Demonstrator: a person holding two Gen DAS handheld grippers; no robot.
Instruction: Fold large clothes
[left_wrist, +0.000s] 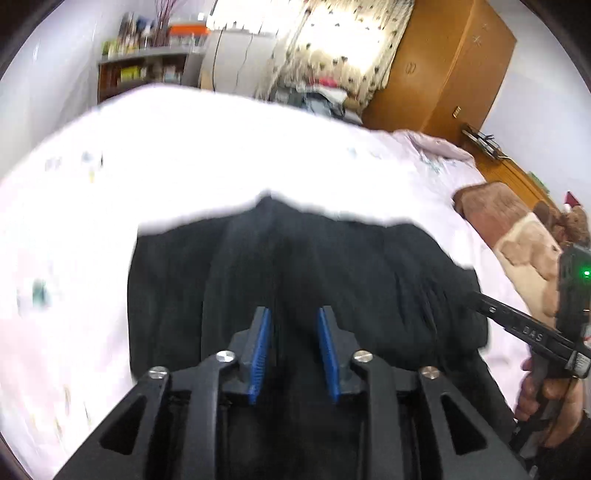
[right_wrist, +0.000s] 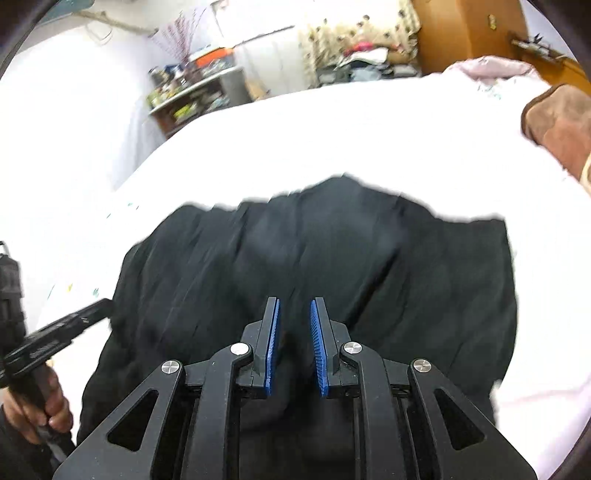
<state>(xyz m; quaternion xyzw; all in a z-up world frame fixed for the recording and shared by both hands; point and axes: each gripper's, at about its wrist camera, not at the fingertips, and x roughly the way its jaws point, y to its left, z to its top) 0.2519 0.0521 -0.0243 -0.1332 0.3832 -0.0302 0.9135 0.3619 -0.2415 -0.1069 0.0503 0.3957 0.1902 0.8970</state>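
Left gripper (left_wrist: 291, 321) is hovering right over the garment (left_wrist: 295, 266); I am seeing its blue pads (left_wrist: 260, 350) standing apart with a clear gap and nothing between them. Right gripper (right_wrist: 294, 314) is doing likewise over the same cloth, pads (right_wrist: 318, 354) parted, gripping nothing.

Garment is lying bunched and creased on the bed (left_wrist: 184, 147), dark against the pale sheet, near the bed's close edge. Both views are blurring, so I cannot tell what kind of garment it is.

From the left camera I am seeing the right gripper (left_wrist: 476, 297) reaching toward the garment's right edge; whether it is touching I cannot tell. A brown blanket (left_wrist: 517, 229) is lying on the bed right of the garment, well apart. Beyond the bed a shelf (left_wrist: 147, 70) and wardrobe (left_wrist: 443, 62) are standing.
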